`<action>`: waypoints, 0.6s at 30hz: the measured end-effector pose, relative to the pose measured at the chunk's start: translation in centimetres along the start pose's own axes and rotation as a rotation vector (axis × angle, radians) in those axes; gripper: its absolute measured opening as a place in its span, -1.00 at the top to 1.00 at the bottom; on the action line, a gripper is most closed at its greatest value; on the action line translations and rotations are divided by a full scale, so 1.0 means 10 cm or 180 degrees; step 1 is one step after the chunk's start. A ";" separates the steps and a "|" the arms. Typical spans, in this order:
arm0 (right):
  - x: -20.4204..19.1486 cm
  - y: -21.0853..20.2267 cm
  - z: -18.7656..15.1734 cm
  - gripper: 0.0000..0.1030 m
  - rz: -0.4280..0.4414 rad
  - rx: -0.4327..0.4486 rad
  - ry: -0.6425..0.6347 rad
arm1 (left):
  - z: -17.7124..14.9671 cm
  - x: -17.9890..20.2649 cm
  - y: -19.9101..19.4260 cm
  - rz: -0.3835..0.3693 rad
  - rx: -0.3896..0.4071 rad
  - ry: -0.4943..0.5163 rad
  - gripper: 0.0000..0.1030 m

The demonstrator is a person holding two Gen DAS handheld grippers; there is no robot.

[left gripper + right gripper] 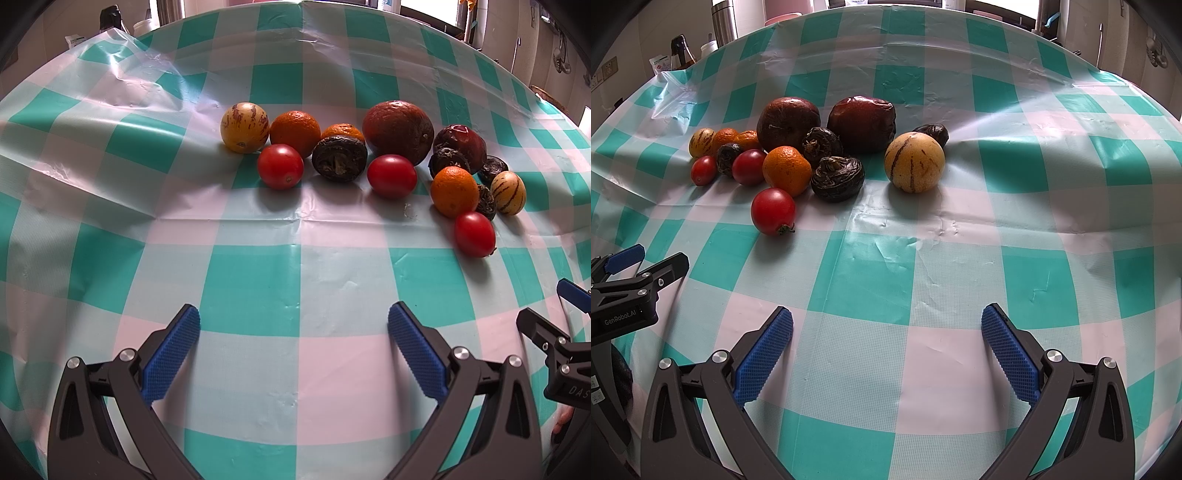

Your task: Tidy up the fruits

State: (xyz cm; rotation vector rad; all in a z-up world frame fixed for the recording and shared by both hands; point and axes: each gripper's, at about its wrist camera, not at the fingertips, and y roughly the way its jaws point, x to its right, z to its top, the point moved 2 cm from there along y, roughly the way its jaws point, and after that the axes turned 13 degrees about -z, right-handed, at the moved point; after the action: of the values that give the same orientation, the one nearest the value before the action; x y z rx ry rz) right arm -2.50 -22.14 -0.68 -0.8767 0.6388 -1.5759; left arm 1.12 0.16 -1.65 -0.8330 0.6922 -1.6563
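Note:
Fruits lie in a loose cluster on the checked tablecloth (pixel 251 280). In the left wrist view: a yellow striped melon (pixel 244 127), oranges (pixel 294 132), red tomatoes (pixel 280 166), dark wrinkled fruits (pixel 339 158) and a large dark red fruit (pixel 397 130). In the right wrist view: a yellow striped melon (pixel 914 161), a tomato (pixel 773 211), an orange (pixel 786 170), dark wrinkled fruits (pixel 837 178), two large dark red fruits (pixel 861 123). My left gripper (pixel 293 325) is open and empty, well short of the fruit. My right gripper (pixel 886 325) is open and empty too.
Bottles and containers (pixel 681 51) stand beyond the table's far left edge. A steel flask (pixel 723 20) stands at the back. The tablecloth (pixel 923 236) is creased. Each gripper shows at the edge of the other's view (pixel 639 273).

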 end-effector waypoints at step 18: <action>-0.09 0.01 0.05 -0.92 -0.0103 -0.0074 0.0137 | 0.01 -0.02 0.00 -0.0101 -0.0117 0.0128 -0.97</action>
State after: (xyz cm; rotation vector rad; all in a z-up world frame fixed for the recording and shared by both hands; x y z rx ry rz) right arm -1.94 -21.23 -0.67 -0.8762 0.6779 -1.6229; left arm 1.22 0.33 -1.58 -0.8427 0.7426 -1.6972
